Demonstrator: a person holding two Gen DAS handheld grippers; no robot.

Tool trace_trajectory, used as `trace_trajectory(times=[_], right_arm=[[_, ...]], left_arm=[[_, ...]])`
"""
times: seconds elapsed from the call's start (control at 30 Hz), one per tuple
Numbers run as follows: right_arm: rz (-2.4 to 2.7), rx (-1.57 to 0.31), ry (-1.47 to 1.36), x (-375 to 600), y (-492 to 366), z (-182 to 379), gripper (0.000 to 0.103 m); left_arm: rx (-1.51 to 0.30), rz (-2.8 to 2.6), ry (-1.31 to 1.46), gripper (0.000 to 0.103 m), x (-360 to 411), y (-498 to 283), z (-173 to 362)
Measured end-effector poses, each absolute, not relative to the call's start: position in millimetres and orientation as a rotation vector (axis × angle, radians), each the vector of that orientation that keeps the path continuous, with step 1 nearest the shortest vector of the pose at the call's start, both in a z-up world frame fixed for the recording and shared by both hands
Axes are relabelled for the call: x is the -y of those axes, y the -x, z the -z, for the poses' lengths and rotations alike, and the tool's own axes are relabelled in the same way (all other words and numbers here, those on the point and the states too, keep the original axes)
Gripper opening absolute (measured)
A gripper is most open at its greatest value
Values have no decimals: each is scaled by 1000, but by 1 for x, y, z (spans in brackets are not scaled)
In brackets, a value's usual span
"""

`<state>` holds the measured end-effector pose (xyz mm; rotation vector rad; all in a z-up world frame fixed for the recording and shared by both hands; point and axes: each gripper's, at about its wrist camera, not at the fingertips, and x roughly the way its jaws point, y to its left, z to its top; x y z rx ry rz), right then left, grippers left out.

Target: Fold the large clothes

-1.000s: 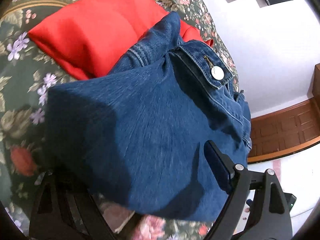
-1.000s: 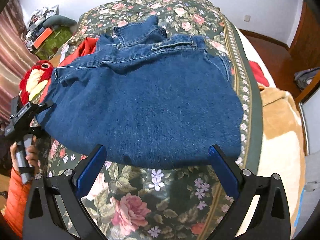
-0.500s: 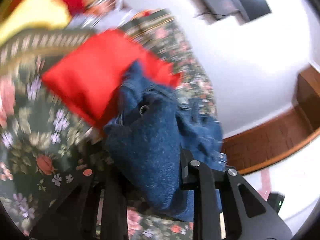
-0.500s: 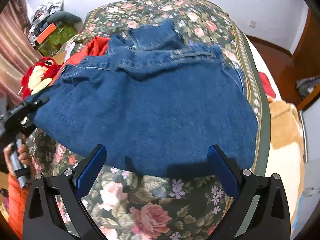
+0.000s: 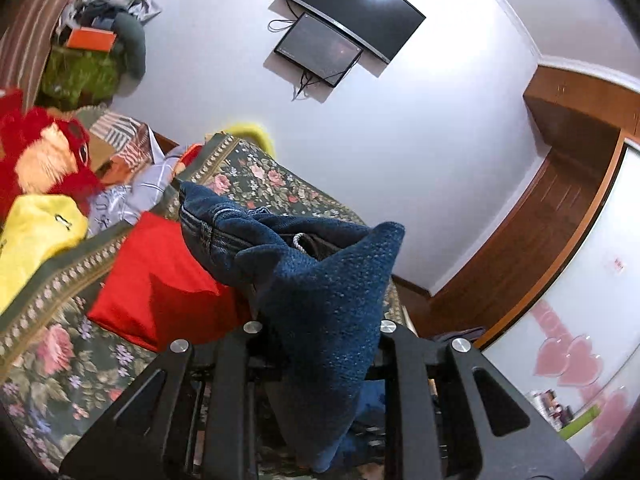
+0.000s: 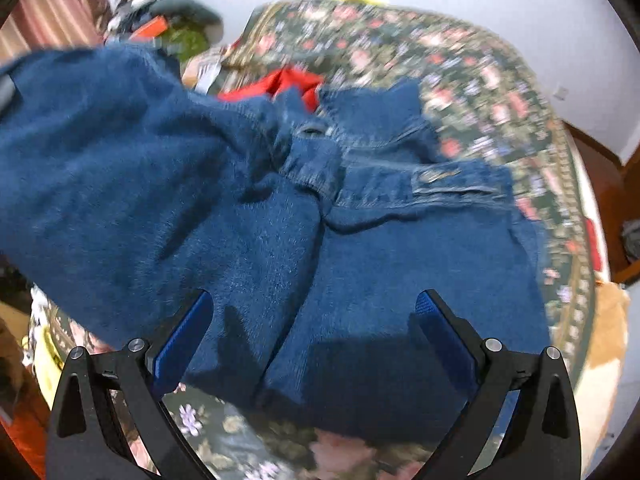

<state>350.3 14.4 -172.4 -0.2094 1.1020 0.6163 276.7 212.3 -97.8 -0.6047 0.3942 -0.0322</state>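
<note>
A blue denim jacket (image 6: 400, 248) lies on the floral bedspread (image 6: 500, 92). My left gripper (image 5: 316, 332) is shut on a fold of the denim jacket (image 5: 332, 292) and holds it lifted off the bed. In the right wrist view that lifted left side (image 6: 112, 168) hangs raised over the rest of the garment. My right gripper (image 6: 310, 336) is open and empty, its blue pads (image 6: 444, 344) hovering just above the jacket's near hem.
A red folded garment (image 5: 160, 280) lies on the bed beside the jacket. A yellow item (image 5: 36, 232) and a red plush toy (image 5: 44, 160) sit at the bed's left side. A wooden wardrobe (image 5: 560, 220) stands to the right, a wall TV (image 5: 352, 20) above.
My left gripper closed on the jacket's left edge and lifted it up and over toward the middle. My right gripper moved in closer over the near hem and stayed open.
</note>
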Motion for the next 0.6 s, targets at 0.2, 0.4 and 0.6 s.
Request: trace_trajectory(times=[0.2,0.4,0.6], right_arm=[[-654,-1213,196,-40,-356,221,103],[-721,-1215,169,-22,-356,211,103],[-644,-1125,-13,75,-358,173,103]], left_arm=[[-465,14,532,21,-191,-290,109],[-479,53,481,21,-157,-310,98],[-512,165,376,21,-80,-344,85]])
